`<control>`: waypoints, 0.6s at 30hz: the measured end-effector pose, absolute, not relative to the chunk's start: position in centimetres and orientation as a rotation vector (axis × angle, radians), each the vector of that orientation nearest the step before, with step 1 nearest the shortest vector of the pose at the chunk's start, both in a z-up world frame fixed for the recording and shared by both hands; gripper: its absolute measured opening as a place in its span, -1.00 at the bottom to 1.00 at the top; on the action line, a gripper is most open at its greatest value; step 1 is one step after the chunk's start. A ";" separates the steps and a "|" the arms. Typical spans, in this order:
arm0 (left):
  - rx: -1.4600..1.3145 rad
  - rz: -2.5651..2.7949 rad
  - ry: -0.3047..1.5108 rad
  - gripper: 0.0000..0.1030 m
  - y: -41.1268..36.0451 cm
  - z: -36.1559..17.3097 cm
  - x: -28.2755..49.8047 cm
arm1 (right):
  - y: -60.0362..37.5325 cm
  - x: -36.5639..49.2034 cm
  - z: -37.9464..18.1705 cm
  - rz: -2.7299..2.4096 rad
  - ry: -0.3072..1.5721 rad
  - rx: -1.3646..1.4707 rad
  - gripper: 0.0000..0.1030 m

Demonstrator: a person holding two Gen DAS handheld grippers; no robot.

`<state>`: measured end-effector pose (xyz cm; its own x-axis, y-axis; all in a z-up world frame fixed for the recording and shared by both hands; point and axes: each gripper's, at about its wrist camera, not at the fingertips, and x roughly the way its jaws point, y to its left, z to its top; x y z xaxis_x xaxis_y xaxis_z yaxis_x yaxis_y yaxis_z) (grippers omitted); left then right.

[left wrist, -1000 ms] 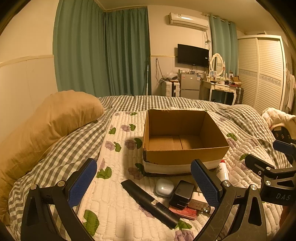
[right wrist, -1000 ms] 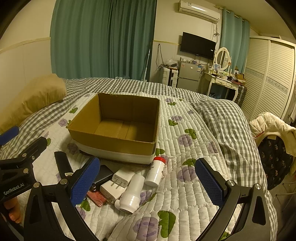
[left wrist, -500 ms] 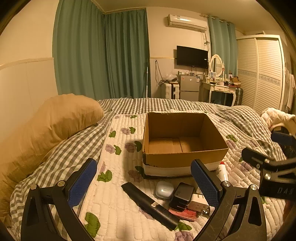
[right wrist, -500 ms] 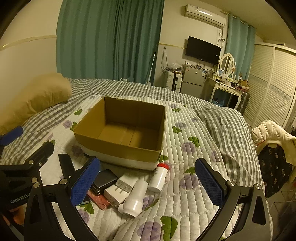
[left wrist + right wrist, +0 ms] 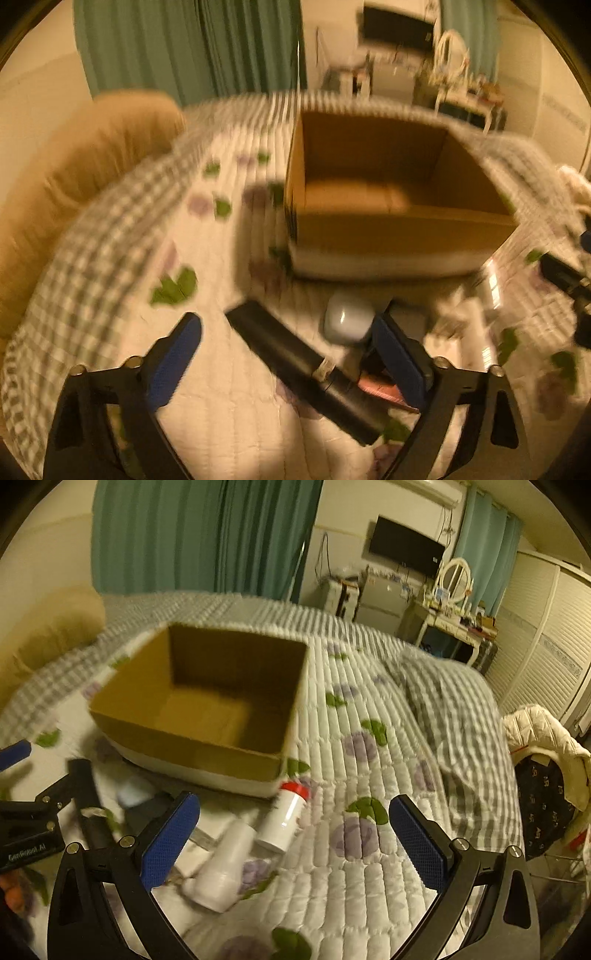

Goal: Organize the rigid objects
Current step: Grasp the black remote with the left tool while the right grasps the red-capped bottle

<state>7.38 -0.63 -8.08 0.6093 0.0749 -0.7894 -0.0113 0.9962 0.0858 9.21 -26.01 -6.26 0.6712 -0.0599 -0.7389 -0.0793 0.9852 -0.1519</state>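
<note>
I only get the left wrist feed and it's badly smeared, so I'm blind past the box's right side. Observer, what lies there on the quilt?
Observer: A white bottle with a red cap lies on its side just before the cardboard box's near right corner.
Operator: Anything else beside it?
Observer: A larger all-white bottle lies on its left, nearer the camera.
Operator: Is the right hand-held gripper holding anything?
Observer: No. The right hand-held gripper is open, with both bottles showing between its blue pads.
</note>
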 end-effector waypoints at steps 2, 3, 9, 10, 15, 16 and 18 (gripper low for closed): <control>0.060 0.058 0.990 0.60 -0.6 -10.0 7.9 | -26.5 10.0 -7.3 0.017 0.874 -0.159 1.00; 0.058 0.060 1.009 0.58 -0.6 -10.5 7.9 | -26.8 10.2 -7.8 0.023 0.894 -0.148 1.00; 0.075 0.010 1.105 0.44 -2.1 -12.5 8.8 | -27.8 11.5 -9.6 0.077 0.992 -0.076 0.92; 0.083 0.011 1.121 0.35 -2.4 -12.9 9.1 | -27.9 11.7 -9.9 0.080 1.004 -0.067 0.92; 0.053 0.000 1.163 0.08 -2.9 -14.3 10.3 | -28.1 12.7 -10.8 0.113 1.061 -0.029 0.87; 0.038 0.001 1.166 -0.11 -2.7 -14.4 10.5 | -28.1 13.2 -11.1 0.116 1.076 -0.023 0.87; 0.015 -0.006 1.170 -0.33 -2.4 -14.4 10.6 | -28.0 14.3 -11.8 0.126 1.115 -0.016 0.74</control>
<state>10.62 -2.44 -14.36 0.3905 0.0028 -0.9206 0.0128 0.9999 0.0084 14.28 -27.97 -11.82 0.4340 0.0929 -0.8961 -0.1088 0.9928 0.0502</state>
